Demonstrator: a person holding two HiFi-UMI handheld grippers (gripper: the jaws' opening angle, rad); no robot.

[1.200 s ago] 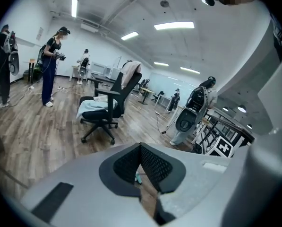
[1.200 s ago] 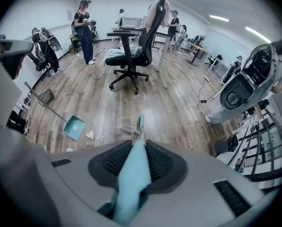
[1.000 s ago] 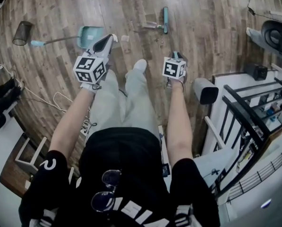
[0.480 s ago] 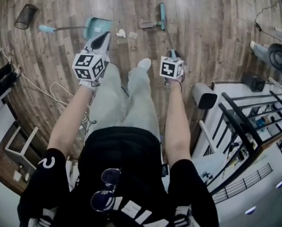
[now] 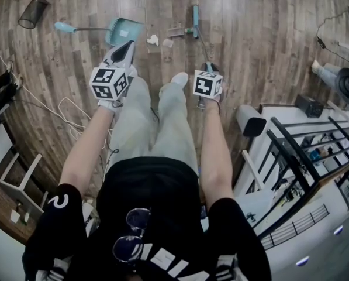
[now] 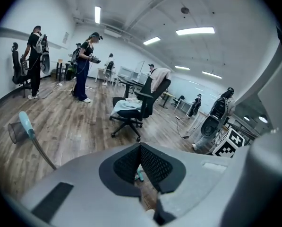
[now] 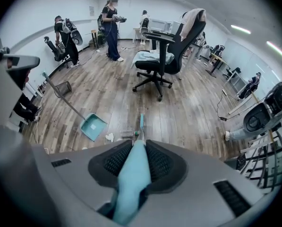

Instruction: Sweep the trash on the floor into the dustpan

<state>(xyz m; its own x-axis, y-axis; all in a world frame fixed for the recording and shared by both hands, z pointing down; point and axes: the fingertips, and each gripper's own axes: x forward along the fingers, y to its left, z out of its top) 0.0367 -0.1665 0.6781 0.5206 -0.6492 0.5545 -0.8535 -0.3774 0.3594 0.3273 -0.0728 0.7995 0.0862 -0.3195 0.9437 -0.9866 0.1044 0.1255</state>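
Note:
A teal dustpan lies on the wooden floor, its long handle pointing left. Just to its right are a crumpled white scrap and another small piece. The broom head rests beyond them, with a grey piece beside it. My right gripper is shut on the teal broom handle; along the jaws I see the dustpan and white scrap. My left gripper hovers near the dustpan, jaws together with nothing in them.
A wire mesh bin lies at the far left. An office chair stands further out, with several people beyond. Cables trail on the floor at left. White furniture and a black railing are at right.
The head view has shifted, so the dustpan, scraps and broom head sit higher in the frame. The broom head now looks closer to the dustpan. Both grippers hold the same state.

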